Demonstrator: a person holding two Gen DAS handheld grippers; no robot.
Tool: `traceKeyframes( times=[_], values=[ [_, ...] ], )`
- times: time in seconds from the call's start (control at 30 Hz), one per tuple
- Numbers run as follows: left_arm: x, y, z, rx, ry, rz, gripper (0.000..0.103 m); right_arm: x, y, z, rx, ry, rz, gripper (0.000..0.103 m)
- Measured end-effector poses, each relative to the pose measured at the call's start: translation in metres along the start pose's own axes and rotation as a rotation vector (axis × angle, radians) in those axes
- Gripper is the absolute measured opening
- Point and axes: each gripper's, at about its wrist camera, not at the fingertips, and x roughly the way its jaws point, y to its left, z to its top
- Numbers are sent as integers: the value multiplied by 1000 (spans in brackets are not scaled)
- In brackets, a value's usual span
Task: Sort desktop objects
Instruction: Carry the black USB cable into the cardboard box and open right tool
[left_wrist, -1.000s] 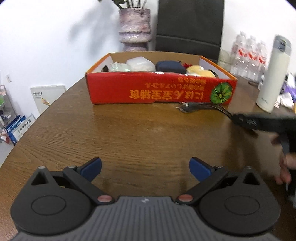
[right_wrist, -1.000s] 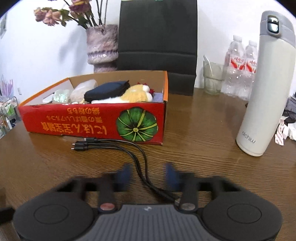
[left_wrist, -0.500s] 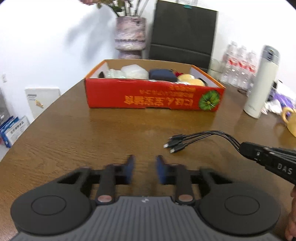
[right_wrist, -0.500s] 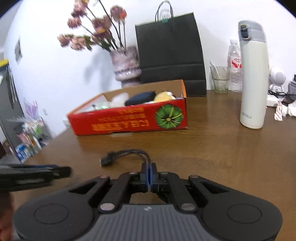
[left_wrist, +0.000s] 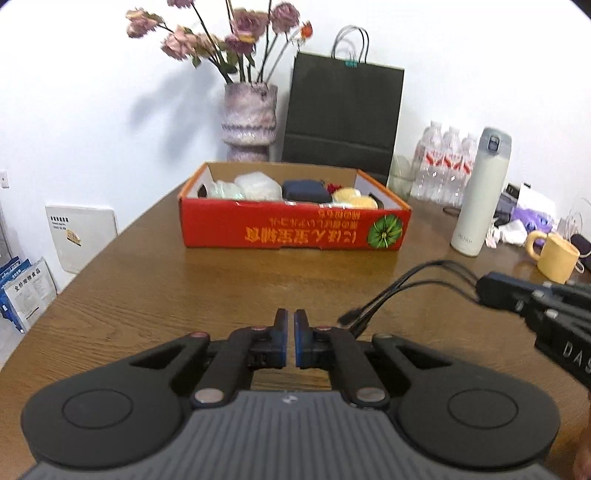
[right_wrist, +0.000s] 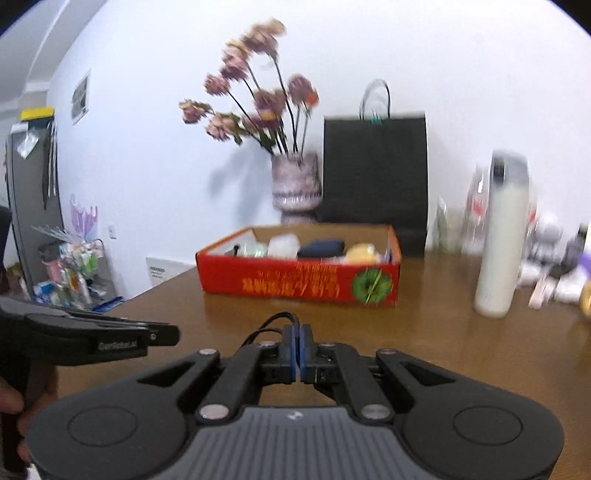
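The right gripper (right_wrist: 297, 354) has its jaws clamped on the black multi-headed cable (left_wrist: 413, 284), not yet in the red cardboard box (left_wrist: 295, 230), which already holds several items; the left gripper (left_wrist: 290, 341) has its jaws together, empty.

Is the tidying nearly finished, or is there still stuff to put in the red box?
Partly done: the red box already holds a dark pouch and soft things. In hand: the right gripper is shut on the black cable, lifted off the table. Left: dropping it into the box. The left gripper is shut, empty.

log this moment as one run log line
right gripper: shut on black multi-plug cable, lifted | left gripper: shut, empty | red cardboard box: on brown wooden table
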Motion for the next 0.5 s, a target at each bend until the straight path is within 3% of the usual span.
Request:
traceKeyframes(
  times=[0.17, 0.5],
  values=[
    [-10, 3, 14, -3, -48, -8, 3, -8, 8, 21, -28, -61, -23, 1],
    [12, 2, 91, 29, -177, -25, 3, 27, 4, 99, -85, -188, -53, 1]
  ],
)
